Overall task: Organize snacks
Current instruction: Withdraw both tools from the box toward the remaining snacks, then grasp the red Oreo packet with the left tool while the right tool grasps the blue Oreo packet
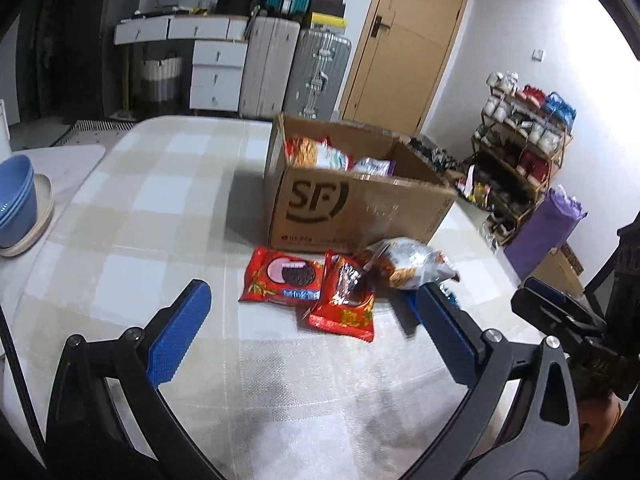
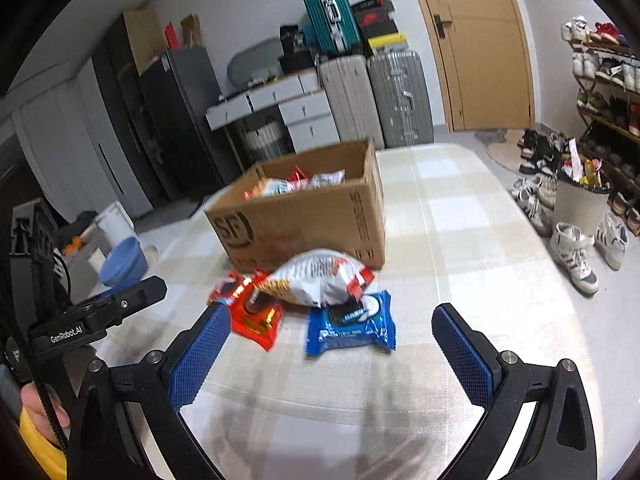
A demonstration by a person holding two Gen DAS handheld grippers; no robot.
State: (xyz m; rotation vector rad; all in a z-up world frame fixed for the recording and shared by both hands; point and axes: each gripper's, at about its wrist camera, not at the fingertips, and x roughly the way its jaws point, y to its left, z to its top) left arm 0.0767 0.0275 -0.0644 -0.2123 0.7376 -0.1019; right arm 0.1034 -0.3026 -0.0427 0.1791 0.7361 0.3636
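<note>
Lying loose on the checked tablecloth (image 1: 132, 200), just near of the cardboard box (image 1: 352, 208), are four snack packs.

Item: silver-and-orange puffed bag (image 2: 320, 276), resting partly on top of the others, nearest the box front.
Item: blue biscuit pack (image 2: 352, 328), rightmost of the group, its far edge under the puffed bag.
Item: red wafer pack (image 1: 344, 304), flat, in the middle.
Item: red biscuit pack (image 1: 280, 276), flat, leftmost, overlapped at its right edge by the wafer pack.

Container: the box stands open at the top, far of the packs, with several packets already visible inside.

Tools: left gripper (image 1: 316, 320) hovers wide open above the near cloth, empty, aimed at the red packs. Right gripper (image 2: 332, 340) likewise wide open and empty, facing the blue pack.

Progress, as a judgement: partly done. Some snacks are boxed; four remain outside, none yet grasped.

Surroundings: blue bowls (image 1: 16, 196) at far left of the table; suitcases (image 1: 296, 68) and a wooden door (image 1: 412, 40) beyond.
</note>
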